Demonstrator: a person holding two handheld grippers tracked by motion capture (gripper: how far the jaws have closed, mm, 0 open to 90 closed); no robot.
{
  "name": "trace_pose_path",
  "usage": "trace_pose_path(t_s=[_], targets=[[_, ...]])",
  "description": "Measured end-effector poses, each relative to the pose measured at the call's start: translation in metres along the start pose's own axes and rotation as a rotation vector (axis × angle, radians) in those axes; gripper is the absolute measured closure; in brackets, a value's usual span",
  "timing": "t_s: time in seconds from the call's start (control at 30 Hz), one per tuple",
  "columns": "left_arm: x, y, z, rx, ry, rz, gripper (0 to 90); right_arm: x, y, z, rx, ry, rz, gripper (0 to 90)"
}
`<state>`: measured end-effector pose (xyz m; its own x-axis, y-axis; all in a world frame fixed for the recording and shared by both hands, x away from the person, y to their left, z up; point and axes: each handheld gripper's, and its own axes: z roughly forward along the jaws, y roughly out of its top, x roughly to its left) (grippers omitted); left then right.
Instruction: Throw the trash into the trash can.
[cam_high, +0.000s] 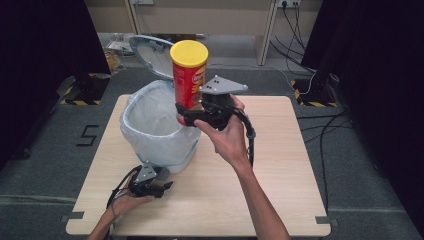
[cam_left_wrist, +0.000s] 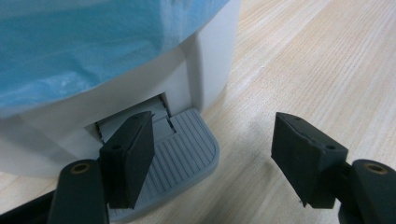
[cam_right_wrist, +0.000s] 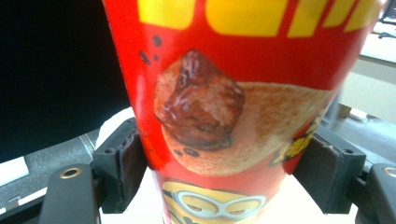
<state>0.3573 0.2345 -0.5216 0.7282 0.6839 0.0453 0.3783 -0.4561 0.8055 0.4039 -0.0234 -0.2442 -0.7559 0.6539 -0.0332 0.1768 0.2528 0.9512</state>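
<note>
A tall red crisp can (cam_high: 189, 75) with a yellow lid stands upright in the air over the right rim of the white pedal bin (cam_high: 167, 150). My right gripper (cam_high: 186, 114) is shut on the can's lower part. In the right gripper view both pads press the can (cam_right_wrist: 224, 93) from either side, around my right gripper (cam_right_wrist: 229, 172). The bin has a pale blue liner and its lid (cam_high: 150, 52) is tipped up behind it. My left gripper (cam_high: 167, 185) lies low at the bin's front and is open; one jaw rests on the grey pedal (cam_left_wrist: 187, 149), with my left gripper (cam_left_wrist: 212, 135) holding nothing.
The bin stands on the left half of a light wooden table (cam_high: 280, 165), whose right half is bare wood. Dark curtains flank the scene, and cables run over the grey floor at the back right (cam_high: 310, 80).
</note>
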Motion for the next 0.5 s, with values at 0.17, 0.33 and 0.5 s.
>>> trace_pose_path(t_s=[0.17,0.33,0.5], targets=[[0.0,0.0,0.0,0.0,-0.001,0.0,29.6,0.007,0.005,0.015,0.006,0.018,-0.014,24.5],[0.0,0.0,0.0,0.0,-0.001,0.0,29.6,0.012,0.009,0.029,0.016,0.037,-0.025,24.5],[0.0,0.0,0.0,0.0,-0.002,0.001,29.6,0.015,0.007,0.046,0.039,0.054,-0.019,24.5]])
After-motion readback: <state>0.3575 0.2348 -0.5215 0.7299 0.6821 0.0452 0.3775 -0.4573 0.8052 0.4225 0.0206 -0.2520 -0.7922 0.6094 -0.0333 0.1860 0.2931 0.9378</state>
